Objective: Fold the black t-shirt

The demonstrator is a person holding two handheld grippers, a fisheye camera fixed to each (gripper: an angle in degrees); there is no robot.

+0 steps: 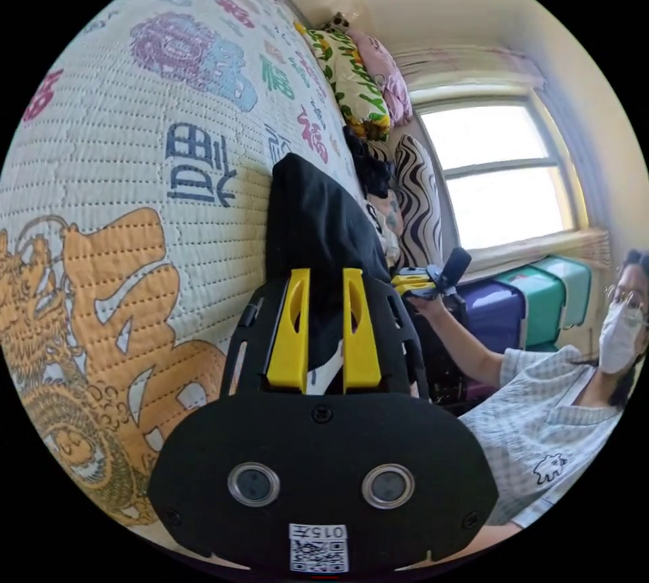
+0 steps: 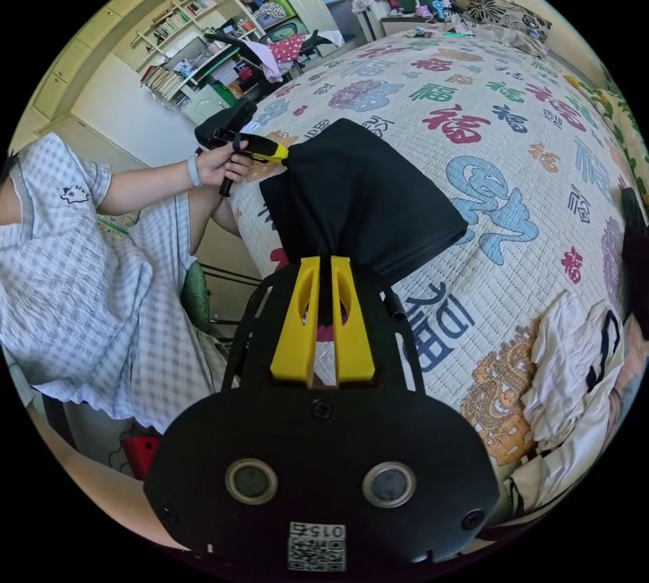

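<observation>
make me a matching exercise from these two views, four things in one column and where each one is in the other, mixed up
Things:
1. black t-shirt
2. white garment
3. flowered pillows
4. bookshelves

Places:
A. on the wall behind the person's arm
B. crumpled on the quilt beside the orange dragon print
C. held at its edges by the left hand-held gripper and right hand-held gripper
D. stacked along the bed's edge near the window

Pairs: 1-C, 2-B, 3-D, 4-A
</observation>
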